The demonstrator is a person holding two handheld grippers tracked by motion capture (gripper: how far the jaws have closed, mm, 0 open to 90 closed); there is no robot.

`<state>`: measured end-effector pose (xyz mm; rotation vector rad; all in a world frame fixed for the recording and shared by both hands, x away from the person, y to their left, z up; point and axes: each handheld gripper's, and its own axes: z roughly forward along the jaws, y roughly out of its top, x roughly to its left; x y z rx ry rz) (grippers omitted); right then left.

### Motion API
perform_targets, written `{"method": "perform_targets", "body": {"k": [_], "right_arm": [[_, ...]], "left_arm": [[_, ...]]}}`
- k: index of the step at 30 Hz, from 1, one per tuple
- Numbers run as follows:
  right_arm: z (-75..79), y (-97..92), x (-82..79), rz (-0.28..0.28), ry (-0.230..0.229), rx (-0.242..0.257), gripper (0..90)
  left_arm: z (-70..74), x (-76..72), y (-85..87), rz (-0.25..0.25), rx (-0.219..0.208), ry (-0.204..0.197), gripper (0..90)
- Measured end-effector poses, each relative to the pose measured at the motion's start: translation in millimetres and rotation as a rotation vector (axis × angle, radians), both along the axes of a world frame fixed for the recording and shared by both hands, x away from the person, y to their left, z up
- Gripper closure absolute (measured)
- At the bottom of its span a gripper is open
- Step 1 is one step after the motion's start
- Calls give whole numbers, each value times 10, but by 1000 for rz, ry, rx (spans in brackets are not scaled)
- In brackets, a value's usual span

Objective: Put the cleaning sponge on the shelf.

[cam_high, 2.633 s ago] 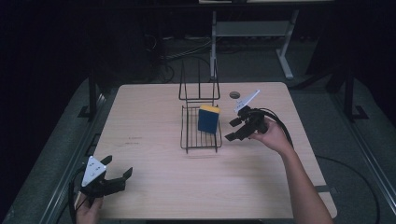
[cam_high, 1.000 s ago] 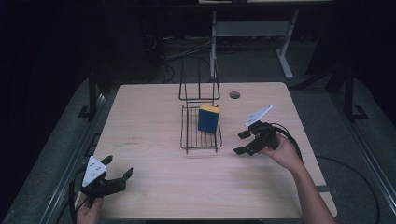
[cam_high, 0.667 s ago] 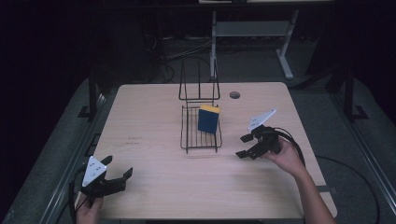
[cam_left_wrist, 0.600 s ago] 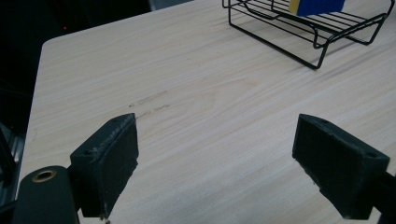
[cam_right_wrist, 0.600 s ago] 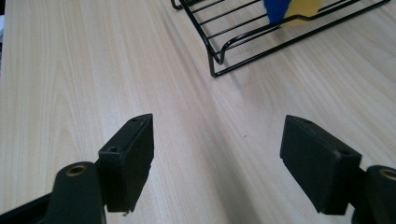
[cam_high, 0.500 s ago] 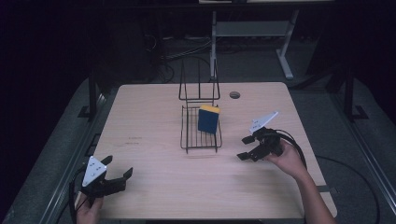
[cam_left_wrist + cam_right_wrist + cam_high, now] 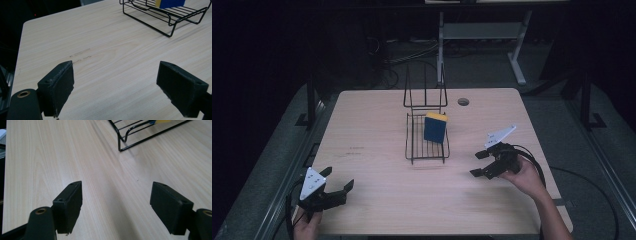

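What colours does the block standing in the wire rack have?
The block is dark blue with a yellow top layer; the high view shows it best, standing in the black wire rack.

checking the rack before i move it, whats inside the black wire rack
One blue and yellow block stands in the black wire rack, toward its far right side. The other wire slots look bare. The part of the rack floor behind the block is hidden.

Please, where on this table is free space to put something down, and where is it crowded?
The table is bare left of the wire rack, up to the far-left corner, and along the near edge between the left gripper and the right gripper. It is crowded only mid-table: the rack holds a blue-and-yellow sponge.
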<state>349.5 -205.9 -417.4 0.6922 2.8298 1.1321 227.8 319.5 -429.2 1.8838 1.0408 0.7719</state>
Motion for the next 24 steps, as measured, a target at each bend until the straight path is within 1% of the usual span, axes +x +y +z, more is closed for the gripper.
{"method": "perform_targets", "body": {"k": [3,7,12,14,17,20,24], "right_arm": [[-20,-27,-42,-4,0,-4,258],[-35,-71,-85,-11,3,9,258],[-70,-139,-142,-23,-1,6,255],[-72,-165,-172,-28,2,22,254],[-79,-202,-214,-32,-9,15,254],[-81,-238,-255,-39,-7,17,252],[-80,-276,-309,-49,-10,28,244]], "left_arm": [[-5,3,-7,1,-6,0,139],[-2,2,-8,1,-3,1,139],[-2,-1,-1,1,-1,1,139],[-2,0,-1,1,-1,1,139],[-1,-1,-4,0,0,0,139],[-2,-1,-5,0,0,0,139],[-2,0,-11,1,-2,0,139]]}}
